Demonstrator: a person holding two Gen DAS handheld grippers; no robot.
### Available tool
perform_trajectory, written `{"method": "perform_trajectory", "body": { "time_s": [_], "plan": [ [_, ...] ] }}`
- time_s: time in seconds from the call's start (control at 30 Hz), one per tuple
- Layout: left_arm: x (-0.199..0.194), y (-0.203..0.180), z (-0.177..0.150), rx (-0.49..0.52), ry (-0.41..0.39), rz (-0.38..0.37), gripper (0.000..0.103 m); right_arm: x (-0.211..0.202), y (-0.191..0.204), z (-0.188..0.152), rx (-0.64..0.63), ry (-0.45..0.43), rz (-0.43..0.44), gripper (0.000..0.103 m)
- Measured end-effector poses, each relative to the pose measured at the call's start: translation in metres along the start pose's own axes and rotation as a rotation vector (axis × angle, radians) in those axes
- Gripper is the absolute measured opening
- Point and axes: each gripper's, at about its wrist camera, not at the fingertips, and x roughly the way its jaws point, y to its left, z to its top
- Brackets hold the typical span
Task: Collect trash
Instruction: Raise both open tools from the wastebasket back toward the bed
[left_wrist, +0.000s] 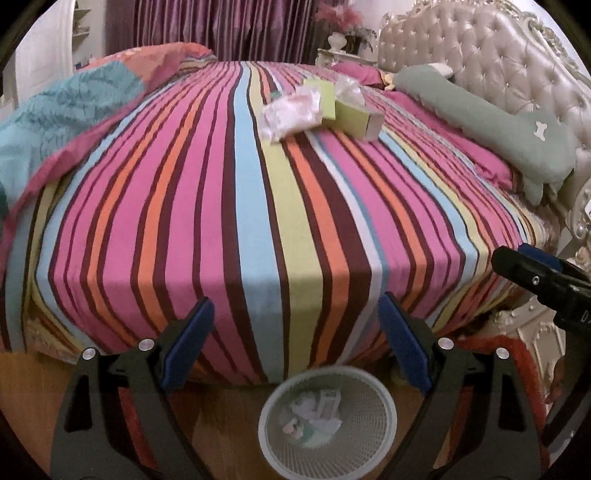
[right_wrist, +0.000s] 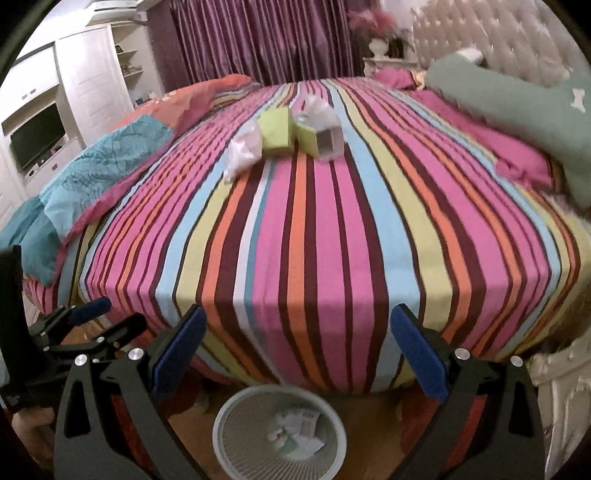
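Note:
Far across the striped bed (left_wrist: 258, 221) lies a small heap of trash: a crumpled clear plastic bag (left_wrist: 291, 114), an open-ended yellow-green box (left_wrist: 356, 116), a flat green box (left_wrist: 327, 99) and more clear wrap (left_wrist: 349, 90). The right wrist view shows the same bag (right_wrist: 243, 149) and boxes (right_wrist: 275, 134) (right_wrist: 321, 142). A white mesh waste basket (left_wrist: 269, 443) (right_wrist: 236, 443) stands on the floor at the bed's near edge, with paper scraps and a small carton inside. My left gripper (left_wrist: 295, 299) (right_wrist: 122, 314) and right gripper (right_wrist: 298, 310) (left_wrist: 511, 254) hover above the basket, both open and empty.
A folded blue and orange quilt (left_wrist: 74, 110) lies on the bed's left side. A green pillow (left_wrist: 498, 122) leans on the tufted headboard (left_wrist: 498, 55) at the right. Purple curtains (right_wrist: 266, 40), a white wardrobe with a TV (right_wrist: 37, 140), wooden floor and a red rug (left_wrist: 491, 365) surround the bed.

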Motion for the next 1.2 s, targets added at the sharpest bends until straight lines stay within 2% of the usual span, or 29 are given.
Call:
{"method": "perform_trajectory", "body": {
  "time_s": [0.27, 0.53, 1.2],
  "plan": [
    [0.014, -0.001, 0.043, 0.036, -0.025, 0.002, 0.087, 0.012, -0.004, 0.036, 0.0, -0.042, 0.0, 0.095],
    [0.035, 0.007, 0.078, 0.022, -0.045, 0.023, 0.087, 0.024, -0.01, 0.066, -0.016, -0.076, 0.014, 0.095],
    [0.118, 0.015, 0.147, 0.043, 0.0, -0.004, 0.087, 0.101, -0.034, 0.141, -0.061, -0.019, 0.011, 0.095]
  ]
}}
